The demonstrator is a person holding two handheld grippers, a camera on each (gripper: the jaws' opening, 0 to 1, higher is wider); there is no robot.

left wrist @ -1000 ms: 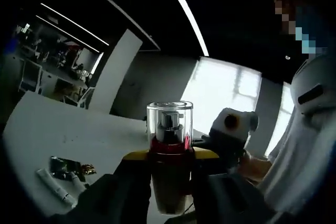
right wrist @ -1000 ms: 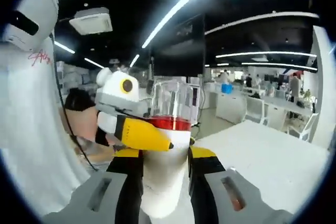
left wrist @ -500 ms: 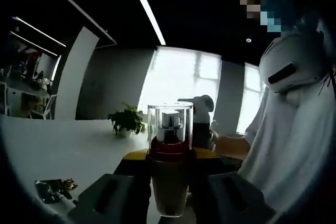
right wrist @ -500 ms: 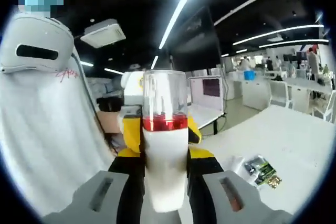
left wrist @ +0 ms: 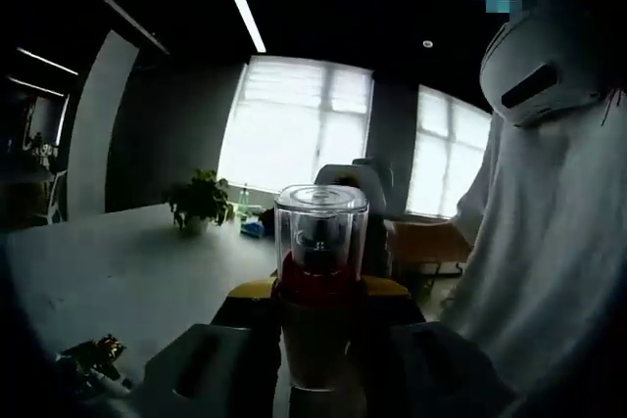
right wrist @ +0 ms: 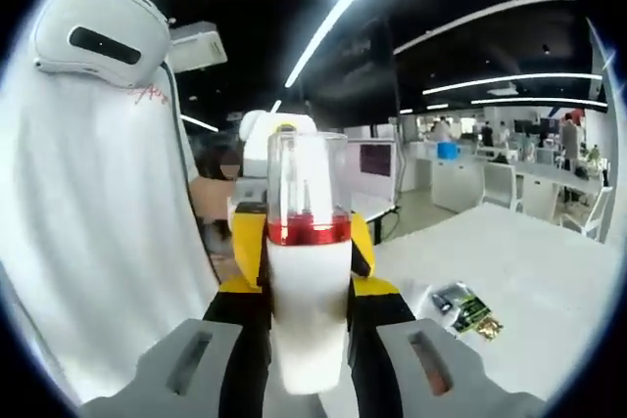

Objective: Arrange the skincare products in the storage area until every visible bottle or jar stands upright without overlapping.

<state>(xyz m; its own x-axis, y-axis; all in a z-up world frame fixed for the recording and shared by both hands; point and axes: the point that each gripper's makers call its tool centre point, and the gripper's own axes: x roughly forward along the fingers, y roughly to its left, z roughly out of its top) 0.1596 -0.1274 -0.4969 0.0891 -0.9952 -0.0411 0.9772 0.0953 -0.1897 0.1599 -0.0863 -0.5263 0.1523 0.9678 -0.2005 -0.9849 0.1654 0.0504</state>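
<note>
Two claws grip one pump bottle (left wrist: 318, 310) from opposite sides, holding it upright above the white counter (left wrist: 108, 271). In the left gripper view the left claw (left wrist: 318, 301) has its jaws pressed against the bottle's body just below the red collar, and the clear cap rises above them. In the right gripper view the right claw (right wrist: 309, 305) clenches the same bottle (right wrist: 309, 301) at its white body; the yellow jaws of the left claw (right wrist: 250, 242) close on it from the far side.

Compared with the frames half a second and one second ago, both grips are unchanged — the bottle sits between the same jaws at the same height in each view. The background has swung: windows (left wrist: 294, 124) now stand behind the bottle, and a potted plant (left wrist: 196, 201) lies far left. A person's white garment (right wrist: 88, 232) occupies the left of the right gripper view. Foil sachets (right wrist: 465, 310) rest on the counter (right wrist: 529, 281) to the right — lower than before.
</note>
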